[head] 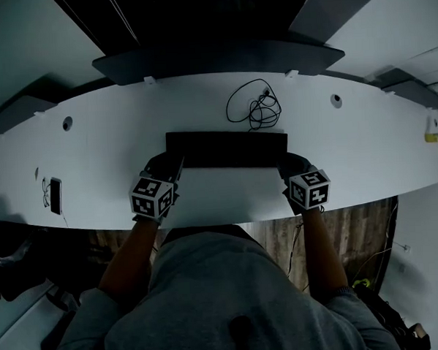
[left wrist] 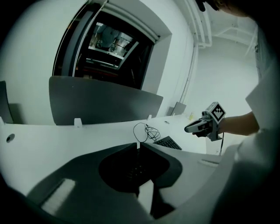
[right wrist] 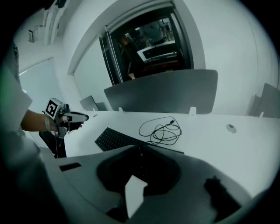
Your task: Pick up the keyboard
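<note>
Left gripper (left wrist: 138, 146) is hanging barely parted, right gripper (right wrist: 140, 149) pinched together, both empty, flanking the flat, black, rectangular keyboard (head: 226, 149) on the smooth white counter (head: 115, 139).

Head view: keyboard (head: 226, 149) end corners covered by left gripper (head: 176, 168) and right gripper (head: 286, 165). Left gripper view: own jaws hide most keys. Yellow item (head: 430, 136) at table (head: 365, 163) end is too small to identify.

We see a coiled black cable (head: 253, 106) on the white desk (head: 364, 148); a grey divider (head: 213, 60) behind; a dark device (head: 55, 195) far left.
</note>
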